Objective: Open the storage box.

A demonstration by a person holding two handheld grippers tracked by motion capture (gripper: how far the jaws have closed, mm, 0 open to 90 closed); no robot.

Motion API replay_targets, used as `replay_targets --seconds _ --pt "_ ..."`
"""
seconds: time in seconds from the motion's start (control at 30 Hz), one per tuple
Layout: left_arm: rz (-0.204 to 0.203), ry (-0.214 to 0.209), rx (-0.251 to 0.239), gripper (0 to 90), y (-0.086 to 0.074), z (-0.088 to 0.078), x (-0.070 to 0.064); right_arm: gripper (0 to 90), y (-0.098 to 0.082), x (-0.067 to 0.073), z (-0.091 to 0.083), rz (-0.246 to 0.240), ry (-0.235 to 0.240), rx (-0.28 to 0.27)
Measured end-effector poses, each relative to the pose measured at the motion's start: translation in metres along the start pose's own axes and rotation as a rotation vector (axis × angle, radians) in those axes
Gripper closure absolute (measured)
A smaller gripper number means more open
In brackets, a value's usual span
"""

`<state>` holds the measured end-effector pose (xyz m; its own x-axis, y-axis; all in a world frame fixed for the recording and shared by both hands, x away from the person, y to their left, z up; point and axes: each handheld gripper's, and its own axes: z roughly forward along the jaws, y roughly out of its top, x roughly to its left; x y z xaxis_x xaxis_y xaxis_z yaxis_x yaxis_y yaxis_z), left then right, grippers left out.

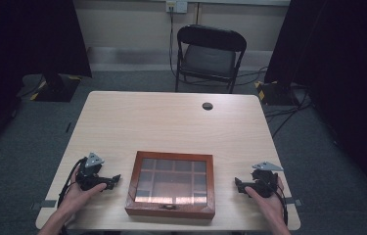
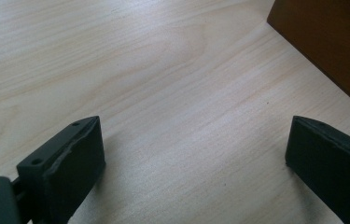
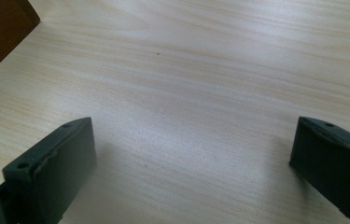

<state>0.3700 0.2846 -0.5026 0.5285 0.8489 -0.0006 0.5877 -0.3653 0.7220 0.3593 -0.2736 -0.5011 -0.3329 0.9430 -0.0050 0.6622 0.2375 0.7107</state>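
The wooden box (image 1: 171,184) sits on the desk (image 1: 171,122) at its near edge, midway between your two hands. Its lid is down: a reddish-brown frame around a glass pane, through which a grid of compartments shows. I cannot tell what, if anything, lies in them. A small metal clasp sits at the middle of the front wall, on the side facing you. The long axis of the box runs left to right, so each short end faces one gripper.

Your left gripper (image 1: 114,179) lies just off the left end of the box, pointing toward it; in the left gripper view the box corner (image 2: 331,46) stands ahead and to the right of the jaws. Your right gripper (image 1: 238,184) lies off the right end of the box, also pointing at it, a little farther away. Of the two, the left is the nearer.

Both grippers are released, jaws spread wide over bare desk, nothing between them. Behind the box, beyond the desk, stands a black chair (image 1: 210,54).
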Motion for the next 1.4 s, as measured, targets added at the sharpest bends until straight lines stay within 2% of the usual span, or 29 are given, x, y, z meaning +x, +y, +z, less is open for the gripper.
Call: replay_targets --seconds 0.17,0.3,0.37,0.4,0.53,0.67,0.73,0.83,0.93,1.07,1.1,1.13,1.2,1.3,1.37,1.4 --pt "0.007 -0.002 0.002 3.7 0.000 0.000 0.001 0.9 0.002 -0.001 0.000 -0.005 0.005 0.013" --pt "0.007 -0.002 0.002 3.8 0.000 0.000 0.001 18.8 0.004 -0.002 -0.005 -0.004 0.010 0.003" --pt "0.007 -0.002 0.002 3.7 0.000 0.000 0.001 18.9 0.004 -0.002 -0.006 0.012 0.031 0.007" --pt "0.006 -0.002 0.002 3.7 0.000 0.000 0.001 22.2 0.005 -0.002 -0.008 0.017 0.045 0.013" --pt "0.007 -0.002 0.003 3.8 0.000 0.000 0.001 30.1 0.009 0.003 -0.012 0.005 0.094 0.014" --pt "0.006 -0.002 0.002 3.8 0.000 0.000 0.001 39.1 0.015 0.008 -0.016 -0.020 0.199 0.023" --pt "0.007 -0.002 0.003 3.7 0.000 0.000 0.001 41.8 0.018 0.010 -0.019 -0.020 0.228 0.019" --pt "0.006 -0.002 0.002 3.8 0.000 0.000 0.001 46.8 0.022 0.014 -0.027 -0.023 0.288 -0.003" --pt "0.007 -0.002 0.002 3.7 0.000 0.000 0.001 51.0 0.029 0.022 -0.037 -0.049 0.330 -0.039" --pt "0.007 -0.001 0.003 3.7 0.000 0.000 0.001 55.9 0.043 0.032 -0.049 -0.082 0.427 -0.078" --pt "0.007 -0.001 0.002 3.7 0.000 0.000 0.001 57.1 0.045 0.034 -0.051 -0.077 0.451 -0.085" --pt "0.006 -0.001 0.002 3.7 0.000 0.000 0.001 58.6 0.047 0.037 -0.052 -0.080 0.482 -0.091" --pt "0.007 -0.001 0.003 3.7 0.000 0.000 0.001 59.7 0.051 0.049 -0.054 -0.132 0.497 -0.078" --pt "0.006 -0.002 0.002 3.7 0.000 0.000 0.001 62.2 0.057 0.065 -0.054 -0.184 0.523 -0.058" --pt "0.006 -0.001 0.002 3.7 0.000 0.000 0.001 64.3 0.062 0.074 -0.053 -0.196 0.573 -0.060" --pt "0.007 -0.001 0.003 3.7 0.000 0.000 0.001 65.6 0.064 0.078 -0.053 -0.206 0.576 -0.061"
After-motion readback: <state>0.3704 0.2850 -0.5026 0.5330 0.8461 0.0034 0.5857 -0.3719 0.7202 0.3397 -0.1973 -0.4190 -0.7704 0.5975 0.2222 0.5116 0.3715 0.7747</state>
